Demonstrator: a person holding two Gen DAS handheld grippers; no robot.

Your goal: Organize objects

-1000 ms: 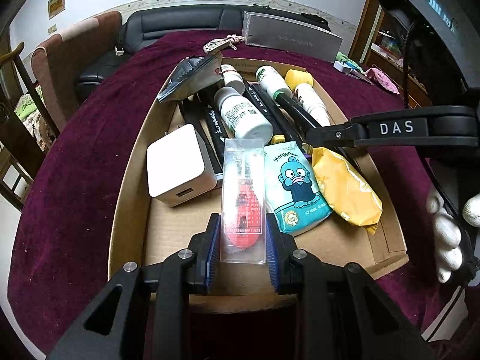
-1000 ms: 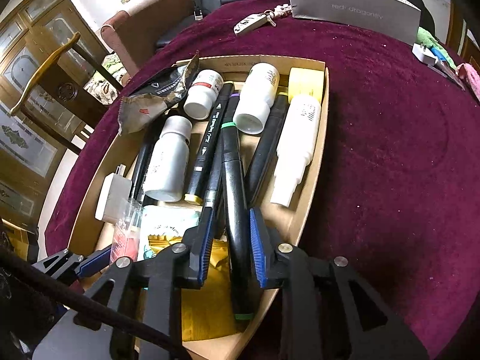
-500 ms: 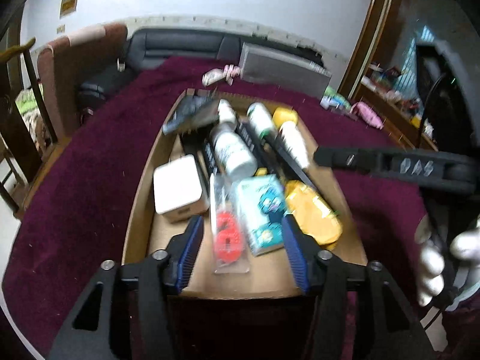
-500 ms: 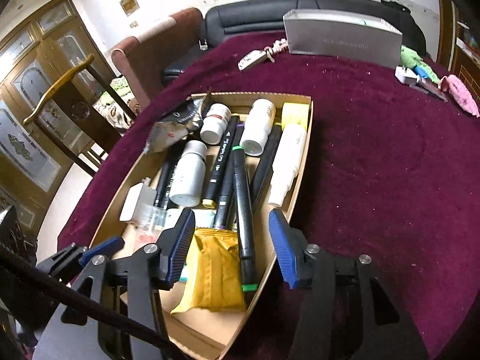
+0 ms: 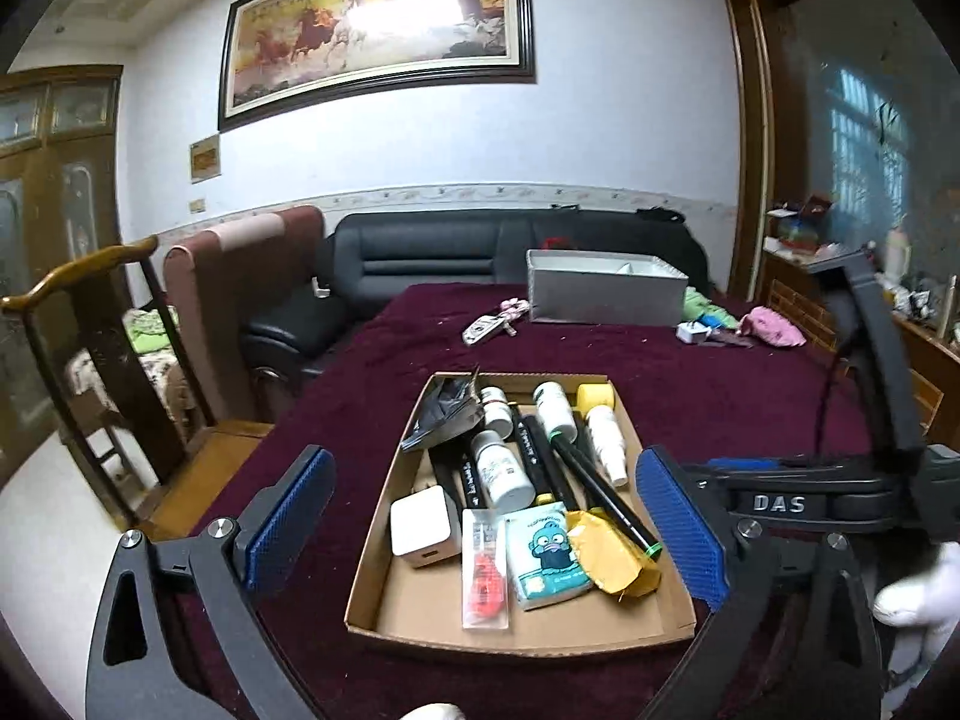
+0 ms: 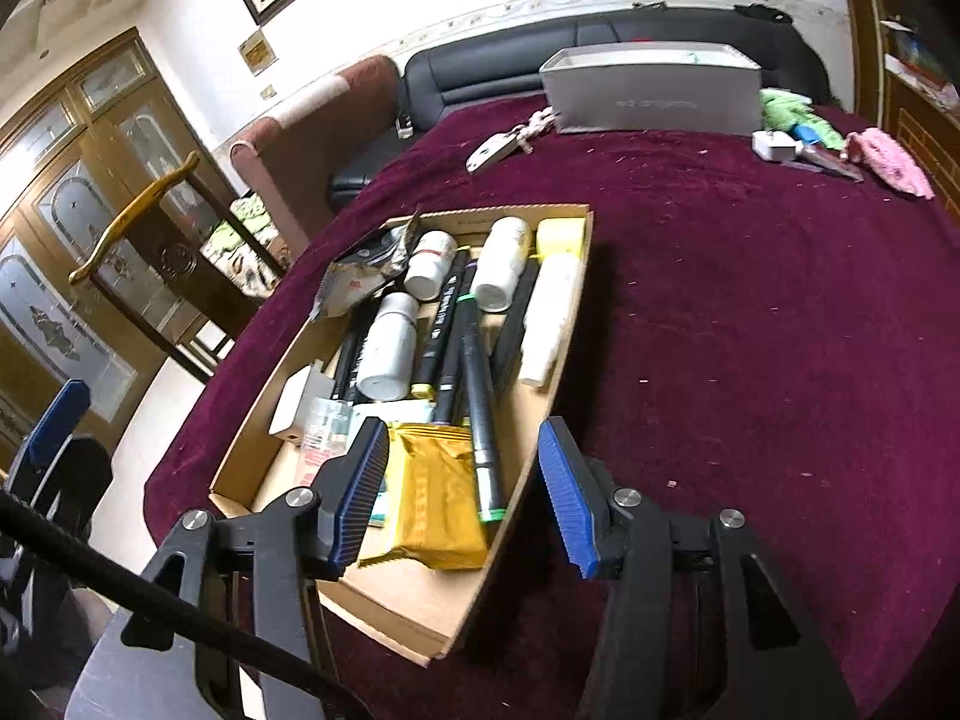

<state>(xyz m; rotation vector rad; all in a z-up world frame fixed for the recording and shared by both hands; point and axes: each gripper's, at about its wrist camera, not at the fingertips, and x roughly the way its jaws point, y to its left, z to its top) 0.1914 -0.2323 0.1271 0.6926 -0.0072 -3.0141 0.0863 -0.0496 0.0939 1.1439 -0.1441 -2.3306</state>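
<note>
Cardboard tray (image 5: 384,576) of markers and bottles below both empty, parted grippers, left gripper (image 5: 486,528) just widened, right gripper (image 6: 462,498).

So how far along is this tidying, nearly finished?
Mostly done, it seems: the cardboard tray holds markers, bottles and packets. Nothing is in hand; the left gripper and right gripper hang open above it. Left: keys and clutter by the grey box.

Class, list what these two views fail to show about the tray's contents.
- Charger: right view, mostly hidden behind the clear packet.
- Yellow pouch print: right view, blurred.
- Bottle label: left view, too small to read.
- Grey box contents: both views, hidden by its wall.
</note>
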